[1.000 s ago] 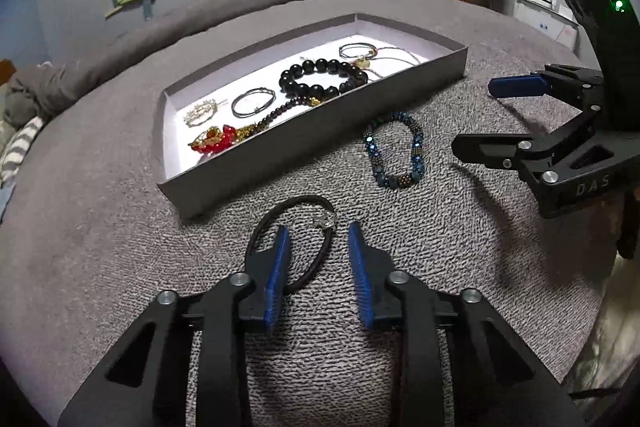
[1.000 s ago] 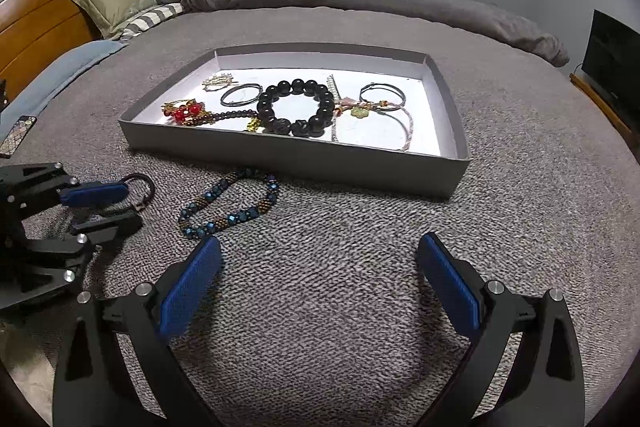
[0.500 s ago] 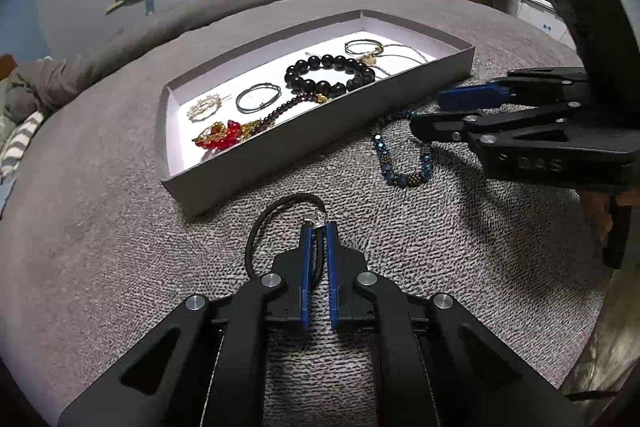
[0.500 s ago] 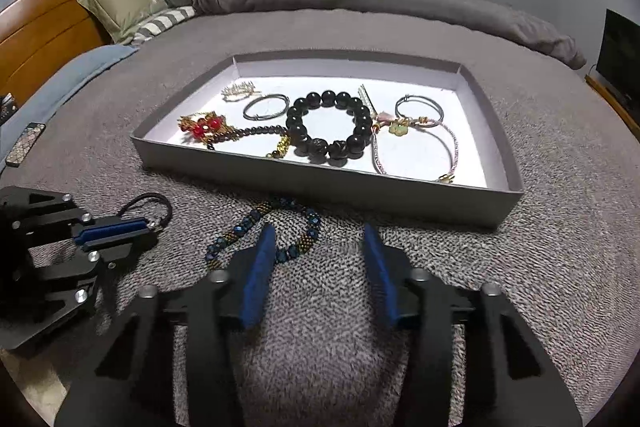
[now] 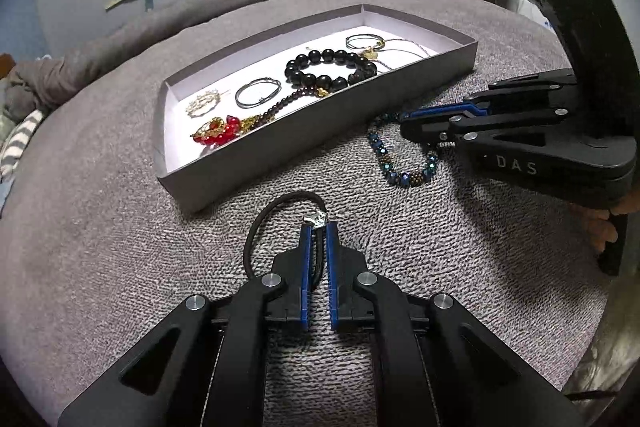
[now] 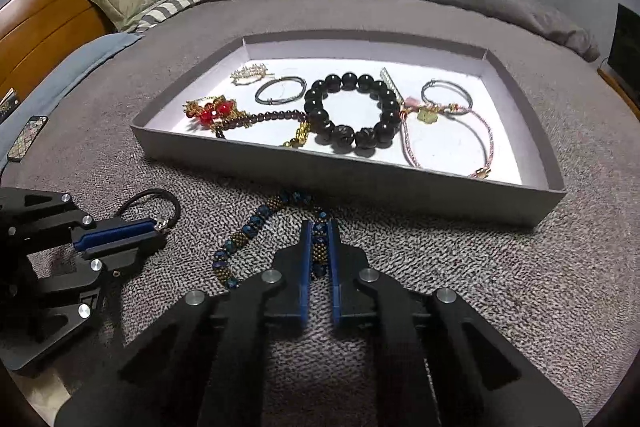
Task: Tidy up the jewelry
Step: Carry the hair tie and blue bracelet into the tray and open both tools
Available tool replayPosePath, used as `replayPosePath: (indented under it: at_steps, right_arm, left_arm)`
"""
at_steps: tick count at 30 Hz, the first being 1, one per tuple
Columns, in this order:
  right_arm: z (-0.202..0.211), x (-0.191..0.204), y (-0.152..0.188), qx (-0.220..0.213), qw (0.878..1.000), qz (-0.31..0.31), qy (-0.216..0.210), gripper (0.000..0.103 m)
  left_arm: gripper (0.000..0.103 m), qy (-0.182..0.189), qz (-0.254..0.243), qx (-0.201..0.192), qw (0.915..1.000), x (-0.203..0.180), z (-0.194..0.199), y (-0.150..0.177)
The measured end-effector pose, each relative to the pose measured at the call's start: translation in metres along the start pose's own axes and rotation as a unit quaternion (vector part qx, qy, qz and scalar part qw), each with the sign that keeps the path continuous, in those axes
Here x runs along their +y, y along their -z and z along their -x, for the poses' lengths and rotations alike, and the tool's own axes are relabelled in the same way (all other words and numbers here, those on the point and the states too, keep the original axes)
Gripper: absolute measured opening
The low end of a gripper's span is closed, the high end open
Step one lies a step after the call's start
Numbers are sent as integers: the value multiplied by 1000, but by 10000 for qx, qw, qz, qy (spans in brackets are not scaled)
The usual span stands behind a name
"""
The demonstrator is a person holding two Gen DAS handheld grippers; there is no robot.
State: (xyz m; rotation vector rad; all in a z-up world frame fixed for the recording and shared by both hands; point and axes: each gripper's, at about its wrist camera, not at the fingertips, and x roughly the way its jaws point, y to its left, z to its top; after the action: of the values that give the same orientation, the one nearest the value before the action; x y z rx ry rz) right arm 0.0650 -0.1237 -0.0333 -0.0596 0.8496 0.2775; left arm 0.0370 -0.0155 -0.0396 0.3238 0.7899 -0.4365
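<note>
Your left gripper (image 5: 317, 227) pinches the dark cord bracelet (image 5: 280, 223), your right gripper (image 6: 319, 227) the blue beaded bracelet (image 6: 256, 227), both on the bed; lift each over the grey tray (image 6: 360, 175) wall next.

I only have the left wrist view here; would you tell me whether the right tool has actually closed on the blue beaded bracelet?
Observer: Yes. In the right wrist view the right tool is shut, with one strand of the blue beaded bracelet pinched between its pads.
Operator: Thank you. What lies at the tray's right end, behind the front wall?
Observer: A pink cord bracelet lies there, close to the front wall of the tray, with a bare strip of floor beside it.
Operator: Is anything lying off to the left?
Observer: A phone lies flat, far beyond the tray's left end.
</note>
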Motion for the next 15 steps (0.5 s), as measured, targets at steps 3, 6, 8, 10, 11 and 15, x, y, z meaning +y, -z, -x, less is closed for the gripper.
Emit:
replayPosePath:
  at_steps: [3,6,8,10,11,15]
  right_arm:
    - [7,-3,0,-82,9999,-61,-52,7]
    - [15,-3,-1,-175,9998,-50,-90,7]
    - [22,-2,-1,-259,9996,-7,-131,7]
    - [31,-3,-1,-366,9992,2,-168,7]
    - [34,-2,-1,-392,9990,-2,-192,7]
    - [51,-5,-5,-597,9978,-36,-272,7]
  left_arm:
    - [7,-14,-10,-30,10000,0,2,0]
    - [7,-11,5,-48,10000,0,3,-1]
    - [7,-21,19,-99,9999,1,6,-2]
    - [7,-21,43,-176,9998,3,10,-3]
    - [7,-38,54,-206,9998,3,12,-3]
    - [7,-39,158,-351,9993,8,22,-7]
